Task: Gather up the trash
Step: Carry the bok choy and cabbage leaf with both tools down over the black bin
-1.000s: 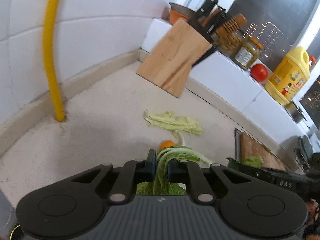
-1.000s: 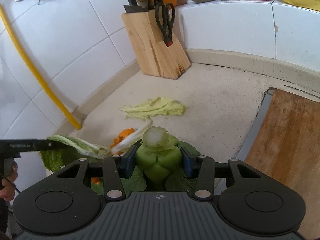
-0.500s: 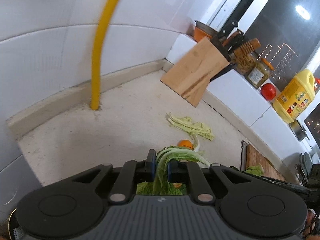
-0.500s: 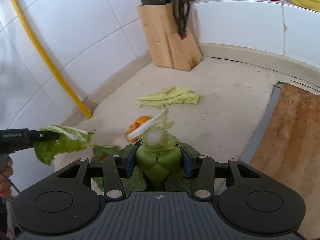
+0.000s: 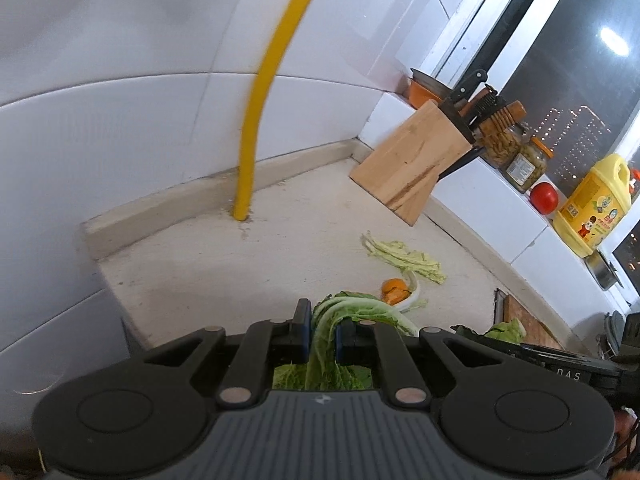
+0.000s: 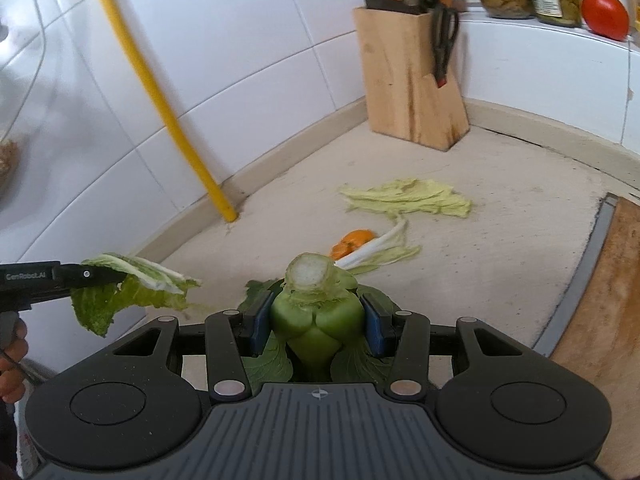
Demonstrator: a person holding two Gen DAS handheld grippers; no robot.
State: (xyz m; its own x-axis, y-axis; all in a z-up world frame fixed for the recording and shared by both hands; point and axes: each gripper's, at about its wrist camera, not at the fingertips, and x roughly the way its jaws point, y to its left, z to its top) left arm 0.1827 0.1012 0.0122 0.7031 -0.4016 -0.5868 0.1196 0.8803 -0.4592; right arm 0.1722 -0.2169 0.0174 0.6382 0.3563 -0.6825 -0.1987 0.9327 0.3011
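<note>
Left wrist view: the left tool [image 5: 322, 330] was clamped on a floppy green cabbage leaf [image 5: 344, 312], bottom centre. Versus a second ago the yellow pipe [image 5: 256, 136] slid toward frame centre and the beige stone tabletop [image 5: 192, 264] edge appeared at lower left, so the leaf was likely heading off the counter to a bin.

Right wrist view: the right tool [image 6: 316, 320] gripped a chunky green vegetable stump [image 6: 316, 312], grip unchanged. A pale leaf [image 6: 408, 198] and an orange peel scrap [image 6: 352, 242] sat further up-frame than before, uncollected.
</note>
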